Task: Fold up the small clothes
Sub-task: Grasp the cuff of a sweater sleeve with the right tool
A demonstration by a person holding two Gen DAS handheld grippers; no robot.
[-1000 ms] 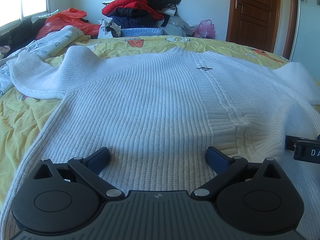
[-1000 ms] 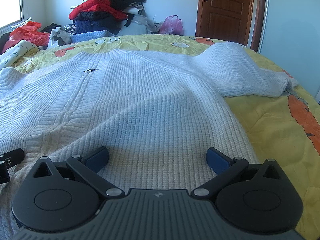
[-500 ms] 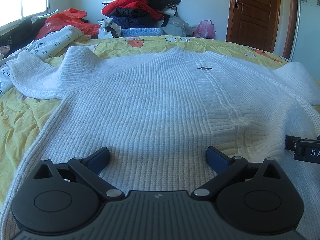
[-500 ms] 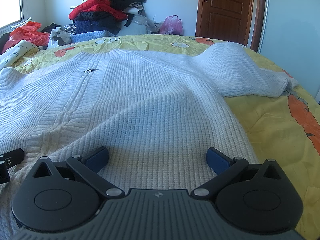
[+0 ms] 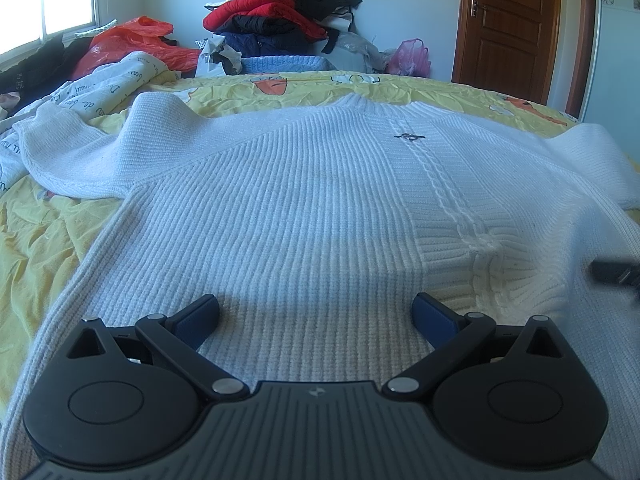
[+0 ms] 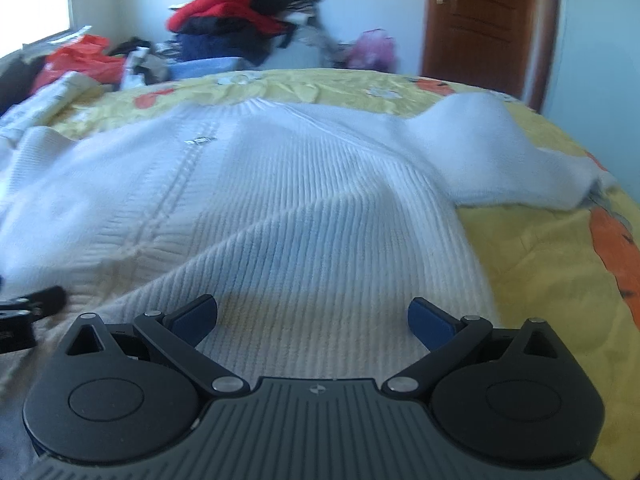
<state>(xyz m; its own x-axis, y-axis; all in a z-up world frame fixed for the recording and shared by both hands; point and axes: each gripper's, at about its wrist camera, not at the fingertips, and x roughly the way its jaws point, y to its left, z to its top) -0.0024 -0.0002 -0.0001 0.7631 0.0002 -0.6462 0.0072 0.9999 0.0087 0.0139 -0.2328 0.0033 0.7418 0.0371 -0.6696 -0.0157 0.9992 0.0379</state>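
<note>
From the left wrist view, the left gripper hovers low over the hem end of a white knit sweater, its blue-padded fingers spread wide with nothing between them. The sweater lies flat on a yellow bedsheet, neckline far from the camera, one sleeve trailing off to the left. A heap of clothes sits beyond the bed, beside a brown door.

The right wrist view is blurred — the right gripper is likewise released and empty above the sweater, near its right edge, where a fold ridges the knit. The other sleeve lies out over the bedsheet.
</note>
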